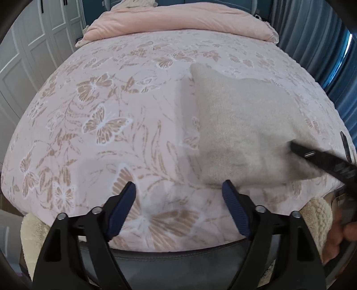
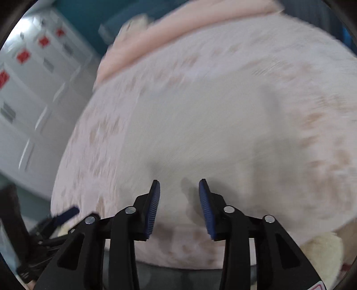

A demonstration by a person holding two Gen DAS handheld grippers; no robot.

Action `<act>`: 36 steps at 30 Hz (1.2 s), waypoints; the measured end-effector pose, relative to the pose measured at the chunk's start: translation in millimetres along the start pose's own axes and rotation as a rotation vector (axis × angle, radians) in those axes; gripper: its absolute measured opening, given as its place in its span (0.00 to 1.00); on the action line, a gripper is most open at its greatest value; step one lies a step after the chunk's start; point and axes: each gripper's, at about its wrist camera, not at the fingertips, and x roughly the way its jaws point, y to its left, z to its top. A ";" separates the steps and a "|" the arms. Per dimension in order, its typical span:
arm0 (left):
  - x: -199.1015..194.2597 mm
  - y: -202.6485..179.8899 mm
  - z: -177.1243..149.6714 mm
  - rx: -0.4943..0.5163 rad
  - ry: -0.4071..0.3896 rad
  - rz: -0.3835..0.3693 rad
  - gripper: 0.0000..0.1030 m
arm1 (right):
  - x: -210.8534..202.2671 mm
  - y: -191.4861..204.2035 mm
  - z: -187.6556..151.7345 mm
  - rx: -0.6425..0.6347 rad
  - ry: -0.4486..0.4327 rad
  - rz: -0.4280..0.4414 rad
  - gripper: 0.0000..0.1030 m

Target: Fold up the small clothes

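Observation:
A folded beige cloth (image 1: 243,131) lies flat on the pink butterfly-patterned bed cover (image 1: 107,116), right of centre in the left wrist view. My left gripper (image 1: 179,189) is open and empty, hovering near the cloth's near left corner. My right gripper (image 2: 179,187) is open and empty over the beige cloth (image 2: 200,133); that view is motion-blurred. One right gripper finger (image 1: 321,158) reaches over the cloth's right edge in the left wrist view.
A folded pink duvet (image 1: 178,20) lies at the head of the bed. White wardrobe doors (image 1: 26,55) stand to the left, blue curtains (image 1: 312,40) to the right. A cream fleece layer (image 1: 316,214) and dark bed frame (image 1: 178,258) mark the near edge.

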 end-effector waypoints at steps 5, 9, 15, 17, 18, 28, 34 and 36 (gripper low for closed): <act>8.7 -13.0 23.7 -0.054 0.015 -0.088 0.81 | -25.7 -62.5 13.7 0.144 -0.054 -0.118 0.55; 16.2 -28.1 41.3 -0.071 0.015 -0.101 0.82 | 0.1 -82.0 19.3 0.190 0.019 -0.101 0.55; 8.7 -42.8 50.8 -0.032 -0.009 -0.069 0.83 | -2.9 -48.9 38.8 0.042 -0.040 -0.031 0.20; 6.7 -43.8 50.3 -0.013 -0.026 -0.051 0.83 | -33.2 -33.7 50.6 -0.001 -0.140 -0.002 0.19; 7.4 -43.7 49.9 -0.003 -0.030 -0.040 0.83 | -41.0 -30.9 53.4 -0.015 -0.168 -0.004 0.19; 27.5 -42.9 43.0 0.018 0.023 0.007 0.83 | -2.9 -78.7 34.4 0.100 -0.039 -0.126 0.30; 30.5 -32.0 40.5 -0.017 0.035 0.008 0.83 | -33.4 -7.9 56.8 -0.044 -0.121 -0.012 0.30; 29.2 -25.4 38.3 -0.031 0.036 0.014 0.83 | -16.5 14.3 60.6 -0.081 -0.081 0.047 0.30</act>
